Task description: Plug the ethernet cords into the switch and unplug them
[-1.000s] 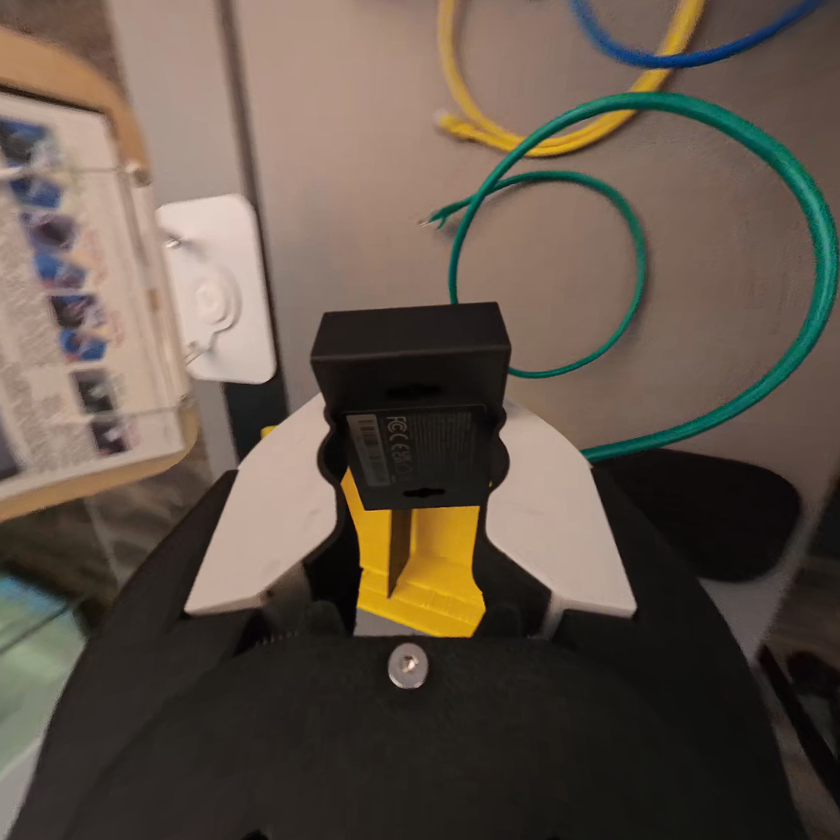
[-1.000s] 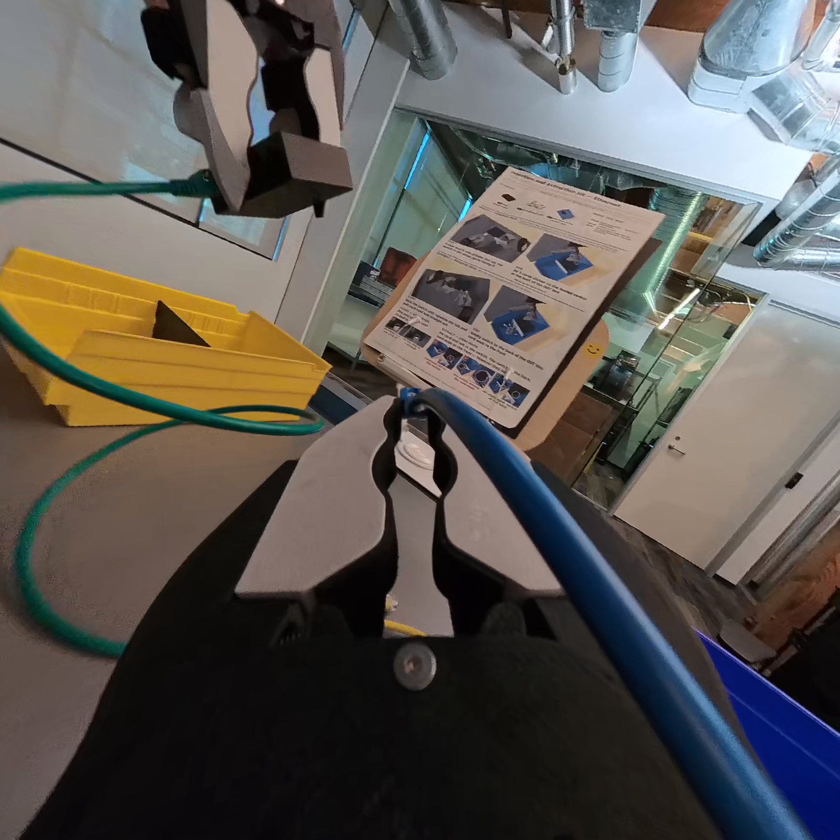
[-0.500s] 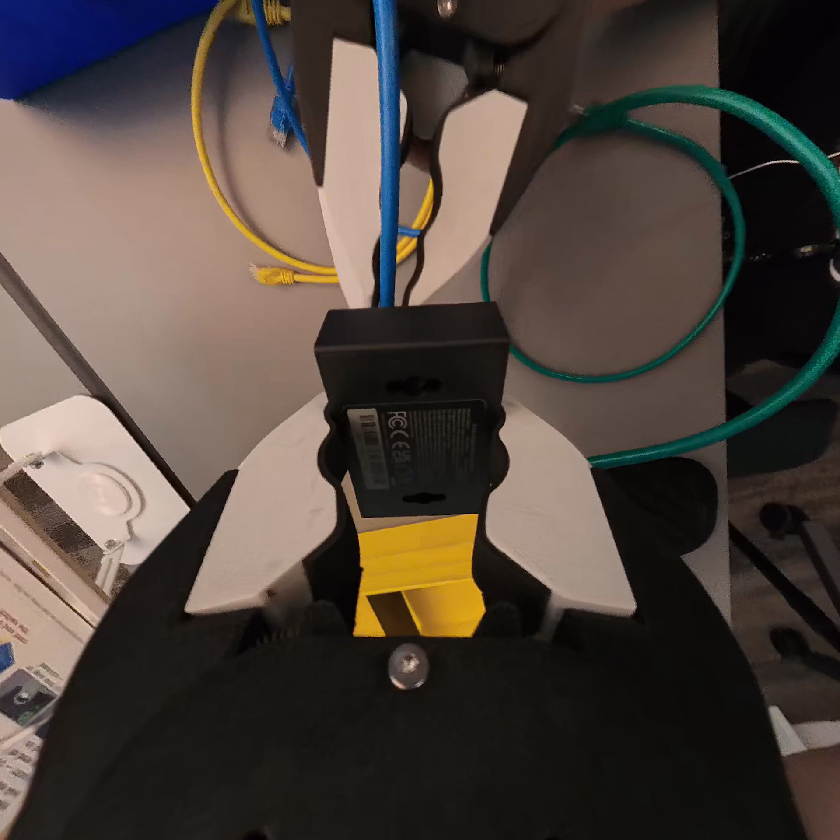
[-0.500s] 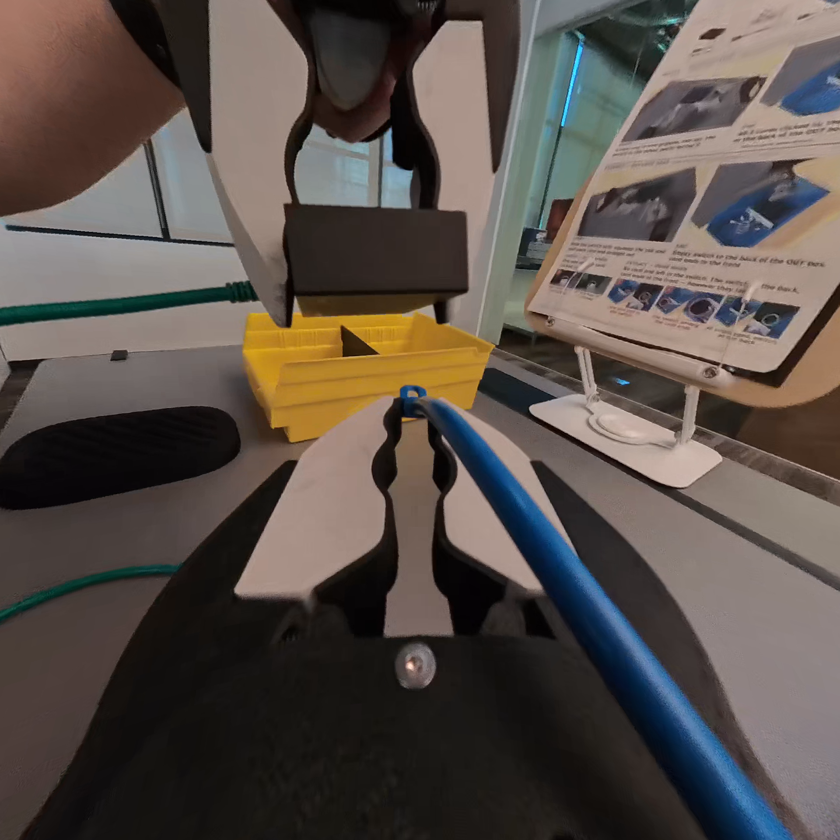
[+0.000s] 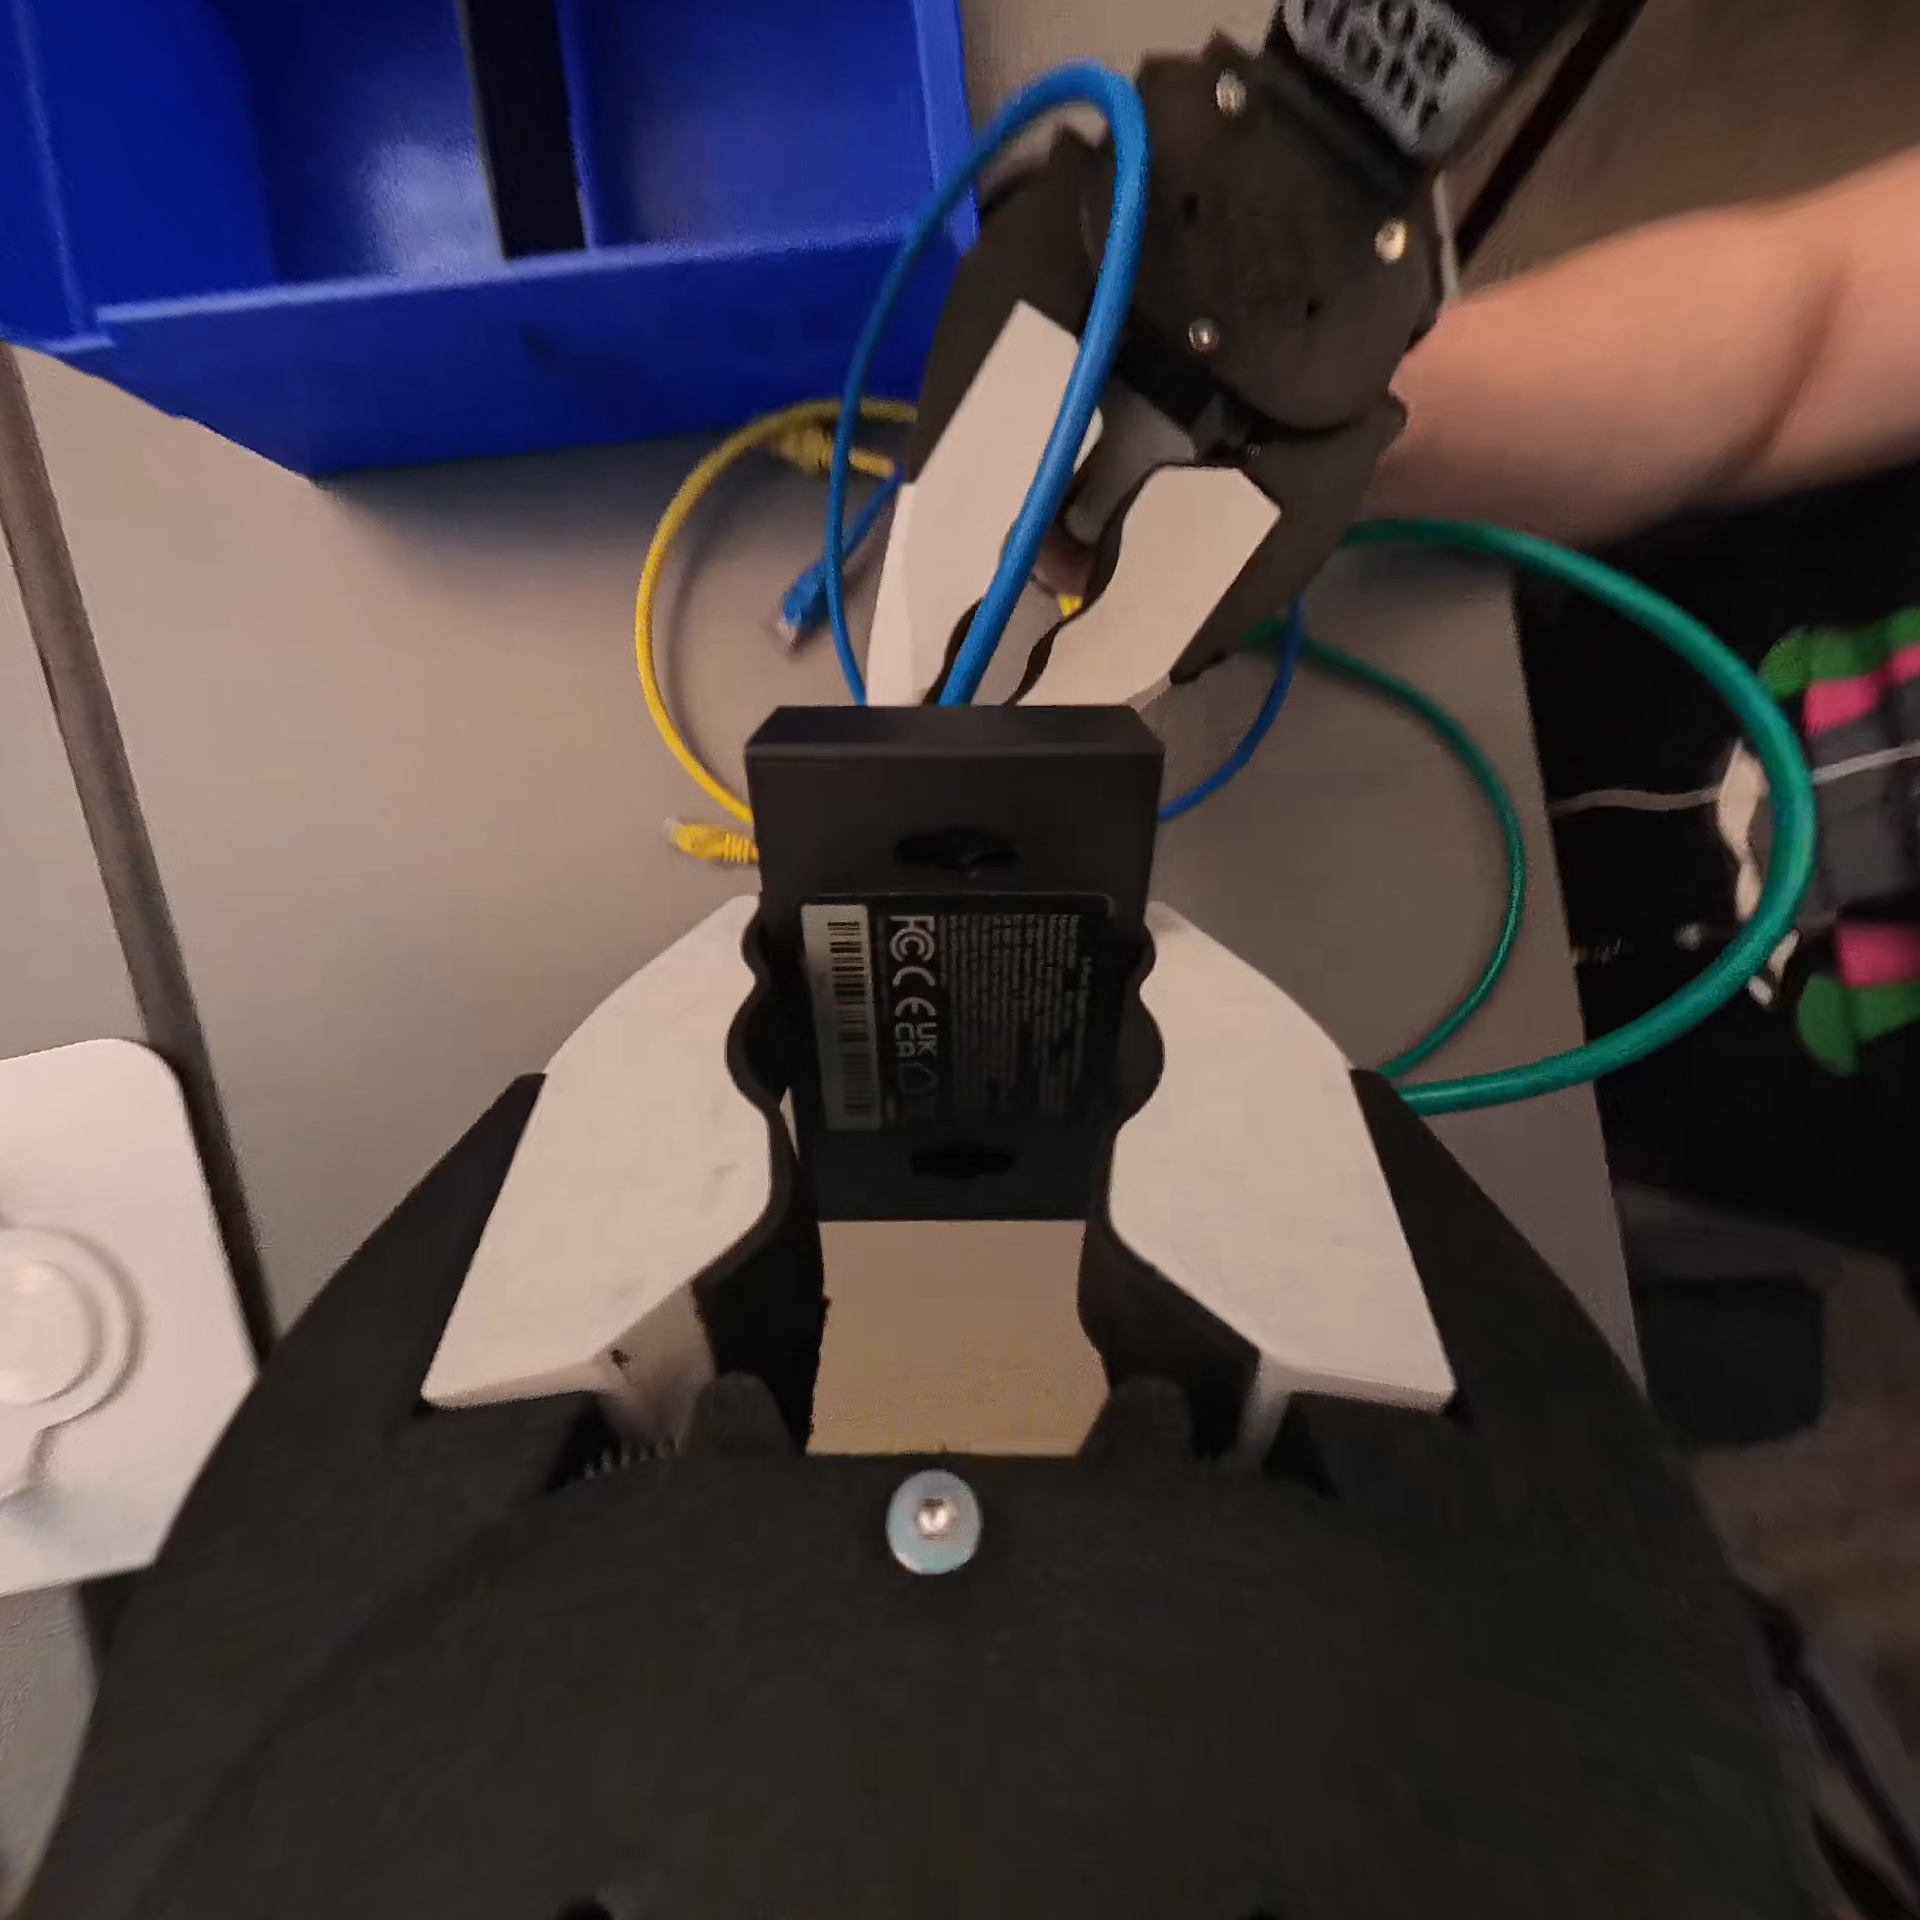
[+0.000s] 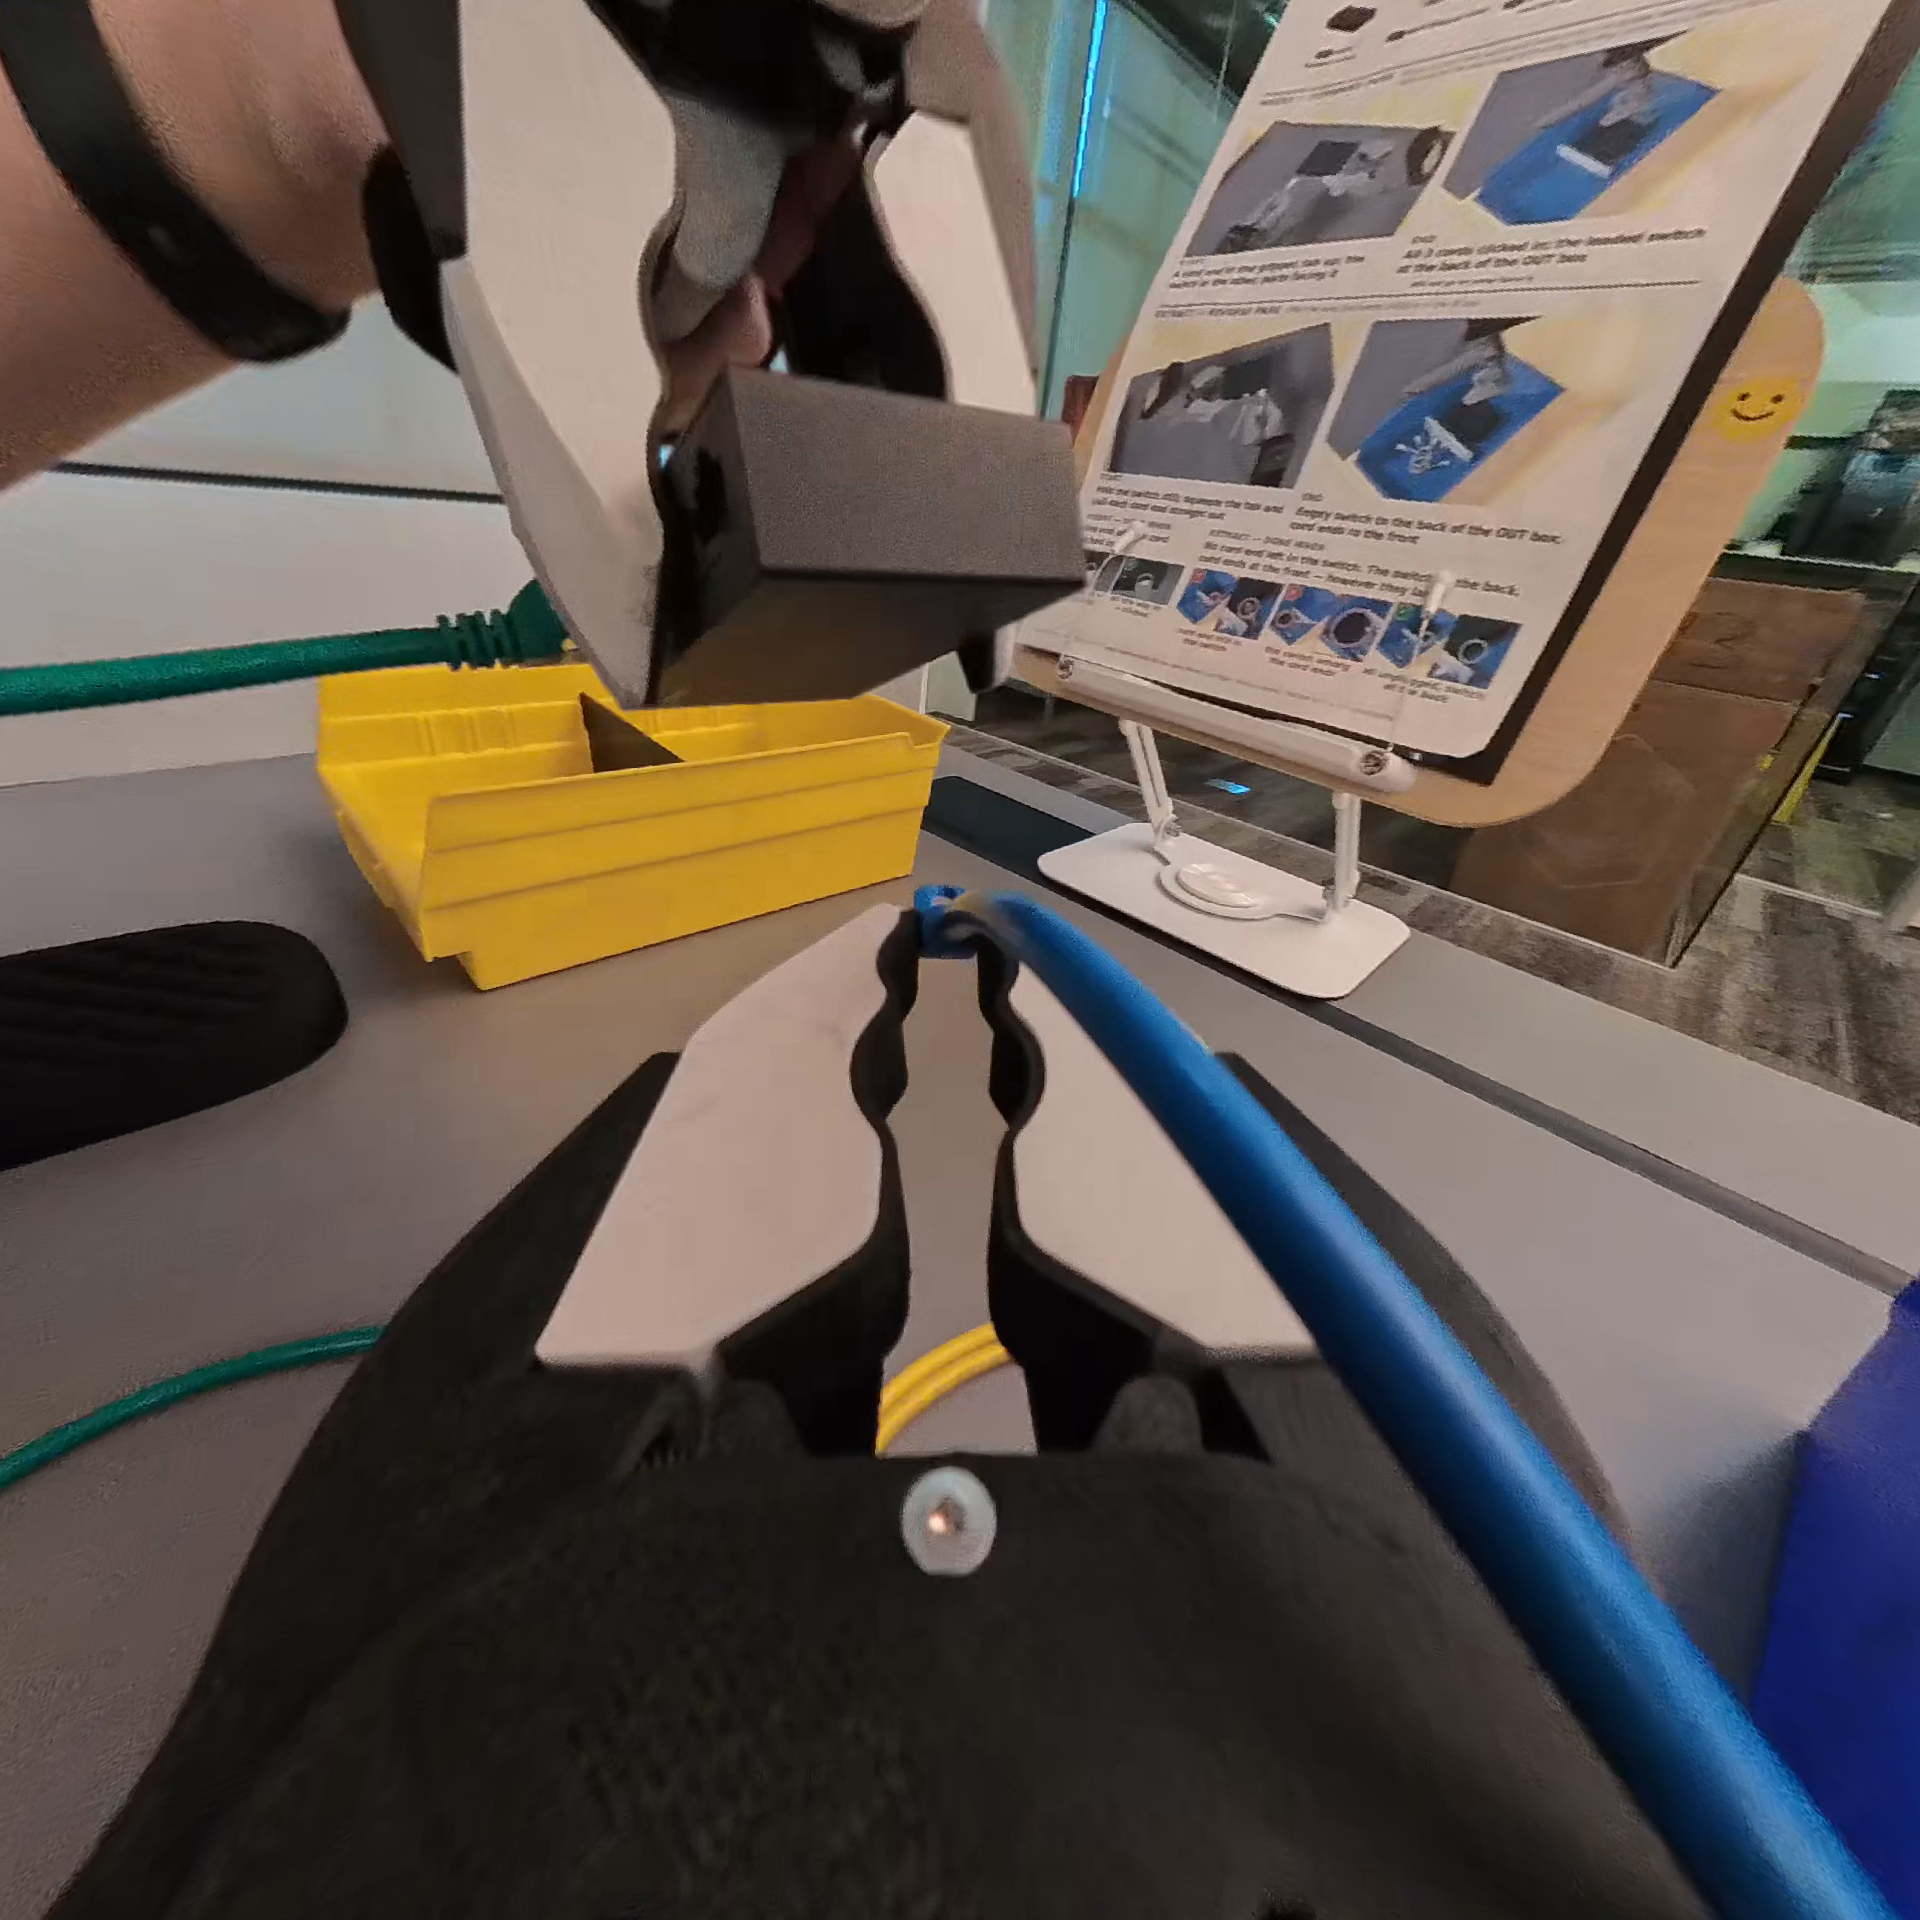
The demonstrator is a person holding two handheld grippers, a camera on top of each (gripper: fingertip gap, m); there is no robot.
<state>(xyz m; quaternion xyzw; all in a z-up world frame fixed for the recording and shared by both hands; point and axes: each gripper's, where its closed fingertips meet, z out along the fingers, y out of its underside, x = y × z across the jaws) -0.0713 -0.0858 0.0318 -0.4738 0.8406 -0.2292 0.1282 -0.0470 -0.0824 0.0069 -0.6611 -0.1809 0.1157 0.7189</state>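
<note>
My left gripper (image 5: 948,935) is shut on the black switch (image 5: 951,831) and holds it in the air, label side up. The switch also shows in the right wrist view (image 6: 883,520), tilted above and just beyond my right gripper (image 6: 945,930). That gripper is shut on the plug end of the blue cord (image 6: 1299,1299). In the left wrist view the right gripper (image 5: 997,686) meets the switch's far end, with the blue cord (image 5: 1101,343) looping over it. The switch hides the plug there. A green cord (image 6: 312,660) runs behind the left gripper's finger (image 6: 530,457). A yellow cord (image 5: 665,623) lies on the table.
A yellow bin (image 6: 644,842) and a black pad (image 6: 156,1018) sit on the grey table beyond the switch. An instruction board on a white stand (image 6: 1226,914) stands at the right. A blue bin (image 5: 416,229) is at the table's edge. The green cord (image 5: 1507,883) loops to the right. Spacing between my two grippers at the tips: around 4 centimetres.
The left gripper has swung over the table with the switch. The right gripper, still holding the blue plug, has come up to the switch's far end. The switch now sits tilted.
</note>
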